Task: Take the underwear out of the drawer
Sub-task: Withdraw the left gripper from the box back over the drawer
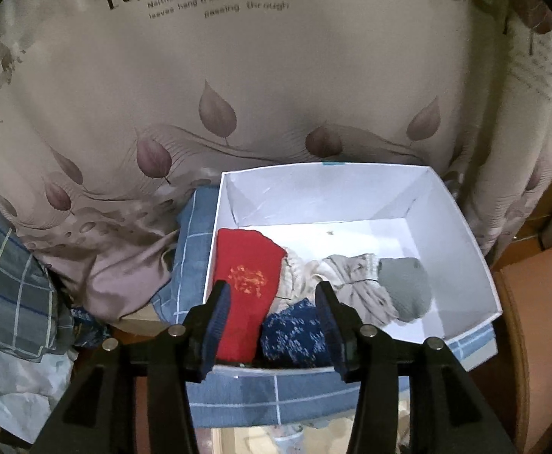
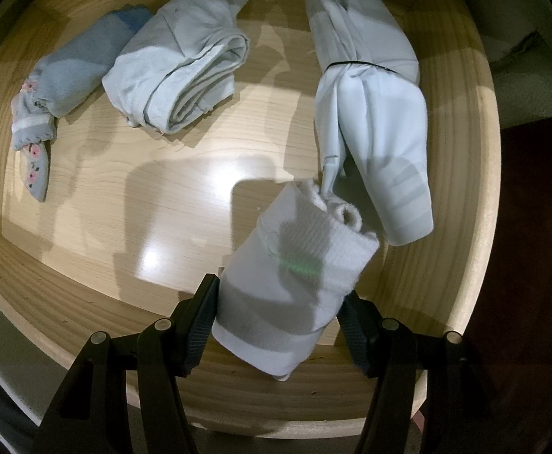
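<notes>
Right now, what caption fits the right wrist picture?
Right gripper fingers clamp a rolled white garment above the wooden drawer.

Pale wooden drawer (image 2: 98,204) w/ smooth, glossy grained floor; soft matt cloth on white ribbed rolled bundle (image 2: 295,280). White matt cardboard box (image 1: 461,234) w/ fuzzy red knit roll (image 1: 245,280), speckled blue knit roll (image 1: 295,333).

The leaf-printed curtain (image 1: 261,75) far behind the white box carries dark lettering: a large "R" opening a word like "Romantic", "feeling" beneath, then small lines, partly legible, "leaves hang trembling", "the wind is passing through"
</notes>
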A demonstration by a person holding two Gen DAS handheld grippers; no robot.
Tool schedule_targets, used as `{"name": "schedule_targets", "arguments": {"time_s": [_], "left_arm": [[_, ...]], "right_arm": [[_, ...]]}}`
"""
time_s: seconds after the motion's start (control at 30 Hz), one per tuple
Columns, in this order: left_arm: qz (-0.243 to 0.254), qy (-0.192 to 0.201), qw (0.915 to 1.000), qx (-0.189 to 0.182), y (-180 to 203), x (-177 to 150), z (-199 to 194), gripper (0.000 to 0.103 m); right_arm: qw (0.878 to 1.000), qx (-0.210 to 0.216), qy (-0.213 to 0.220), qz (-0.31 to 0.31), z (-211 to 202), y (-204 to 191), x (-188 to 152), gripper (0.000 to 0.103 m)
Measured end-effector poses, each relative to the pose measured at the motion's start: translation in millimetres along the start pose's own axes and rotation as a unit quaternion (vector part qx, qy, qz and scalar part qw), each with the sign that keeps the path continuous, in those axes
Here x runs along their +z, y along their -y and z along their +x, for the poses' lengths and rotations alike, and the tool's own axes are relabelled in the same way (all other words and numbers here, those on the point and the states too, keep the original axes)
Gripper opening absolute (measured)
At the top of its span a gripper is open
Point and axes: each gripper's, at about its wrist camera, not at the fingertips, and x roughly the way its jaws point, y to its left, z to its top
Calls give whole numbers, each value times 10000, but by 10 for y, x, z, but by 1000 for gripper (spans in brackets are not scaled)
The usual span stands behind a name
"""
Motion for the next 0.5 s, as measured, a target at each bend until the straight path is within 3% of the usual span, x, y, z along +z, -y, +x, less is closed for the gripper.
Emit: {"name": "schedule_targets", "arguments": {"time_s": [0.17,0.3,0.5], "left_arm": [[73,-108,9998,-149,-42,-133,-222,48],[288,-145,9995,-63,-100,-349,-393,48],[401,-285,9987,143,-249,-908,-495,48]], "right_arm": [[10000,-14,-13,23,2,-16,16,59],[10000,-31,-32,34,53,-26,33,59],[10000,-66,-59,40,70,-65,60,58]]}}
